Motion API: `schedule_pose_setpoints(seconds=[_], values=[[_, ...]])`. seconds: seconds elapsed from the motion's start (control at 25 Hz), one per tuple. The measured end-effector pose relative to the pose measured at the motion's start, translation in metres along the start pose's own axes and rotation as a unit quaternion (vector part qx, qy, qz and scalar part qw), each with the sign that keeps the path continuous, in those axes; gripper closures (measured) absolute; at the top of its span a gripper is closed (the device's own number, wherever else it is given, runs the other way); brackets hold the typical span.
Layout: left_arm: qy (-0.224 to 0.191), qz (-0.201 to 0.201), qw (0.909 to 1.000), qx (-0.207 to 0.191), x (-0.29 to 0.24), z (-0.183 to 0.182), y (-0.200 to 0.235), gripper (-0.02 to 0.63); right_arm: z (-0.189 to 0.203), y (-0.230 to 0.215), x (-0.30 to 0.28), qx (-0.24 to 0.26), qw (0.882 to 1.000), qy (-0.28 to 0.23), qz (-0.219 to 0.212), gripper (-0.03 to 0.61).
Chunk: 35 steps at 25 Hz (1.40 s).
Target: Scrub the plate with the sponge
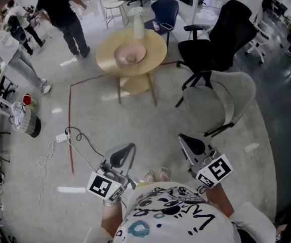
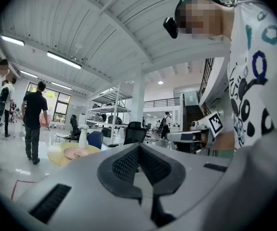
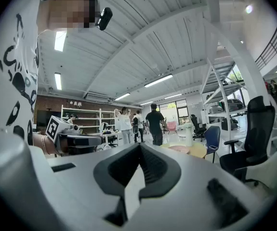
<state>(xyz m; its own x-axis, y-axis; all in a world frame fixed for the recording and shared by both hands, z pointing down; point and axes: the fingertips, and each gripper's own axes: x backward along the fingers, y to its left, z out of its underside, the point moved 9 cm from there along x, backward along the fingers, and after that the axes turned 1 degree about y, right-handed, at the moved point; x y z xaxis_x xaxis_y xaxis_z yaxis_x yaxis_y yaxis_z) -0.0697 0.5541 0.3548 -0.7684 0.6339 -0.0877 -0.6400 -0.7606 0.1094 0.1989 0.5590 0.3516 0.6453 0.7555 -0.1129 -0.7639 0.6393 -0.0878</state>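
Step in hand: You are standing well apart from the table, which is sitting in the upper middle of the head view. In my judgement you are at the approach stage only, and no scrubbing is under way.
Left gripper: You are holding the left gripper low in the lower middle of the frame. Its jaws are pressing fully together and gripping nothing.
Right gripper: You are holding the right gripper to the right of it, likewise closed tight and empty.
Plate: The pink plate is lying flat near the centre of the table, with neither gripper anywhere near it.
Sponge: A small pale lump is sitting in the middle of the plate. It may be the sponge, but it is too small to confirm.
Other items: A white spray bottle is standing upright just behind the plate. A black chair and a grey chair are crowding the table's right side.
Next move: You are needing to walk up to the table on the side clear of the chairs. Then open one gripper and find the sponge before touching the plate.
Risk: The spray bottle is standing near the plate and could be knocked over during scrubbing.
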Motion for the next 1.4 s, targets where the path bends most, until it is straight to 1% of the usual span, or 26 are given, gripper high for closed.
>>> schedule_pose_setpoints(seconds=[0.32,0.52,0.72,0.88,0.96,1.28,1.4], values=[[0.003,0.003,1.0000,-0.002,-0.005,-0.001,0.001,0.598,-0.001,-0.004,-0.002,0.006,1.000,-0.011,0.002,0.552],[0.007,0.005,1.0000,0.002,-0.007,0.002,0.002,0.598,0.003,-0.004,-0.007,0.004,1.000,-0.001,0.001,0.552],[0.016,0.009,0.9998,0.011,-0.008,0.012,-0.001,0.598,0.010,-0.001,-0.013,-0.030,0.999,-0.011,-0.029,0.552],[0.029,0.011,0.9995,0.006,-0.002,0.022,0.000,0.598,0.010,0.010,-0.016,-0.012,0.999,-0.002,-0.033,0.551],[0.028,0.010,0.9995,0.008,0.000,0.022,0.002,0.598,0.009,0.013,-0.018,-0.004,0.999,-0.002,-0.035,0.551],[0.012,0.013,0.9999,0.000,0.013,0.009,0.012,0.598,0.003,0.020,-0.025,-0.005,1.000,-0.008,-0.012,0.551],[0.007,0.016,0.9998,0.003,0.020,0.008,0.015,0.598,0.003,0.027,-0.028,-0.002,1.000,-0.002,-0.003,0.551]])
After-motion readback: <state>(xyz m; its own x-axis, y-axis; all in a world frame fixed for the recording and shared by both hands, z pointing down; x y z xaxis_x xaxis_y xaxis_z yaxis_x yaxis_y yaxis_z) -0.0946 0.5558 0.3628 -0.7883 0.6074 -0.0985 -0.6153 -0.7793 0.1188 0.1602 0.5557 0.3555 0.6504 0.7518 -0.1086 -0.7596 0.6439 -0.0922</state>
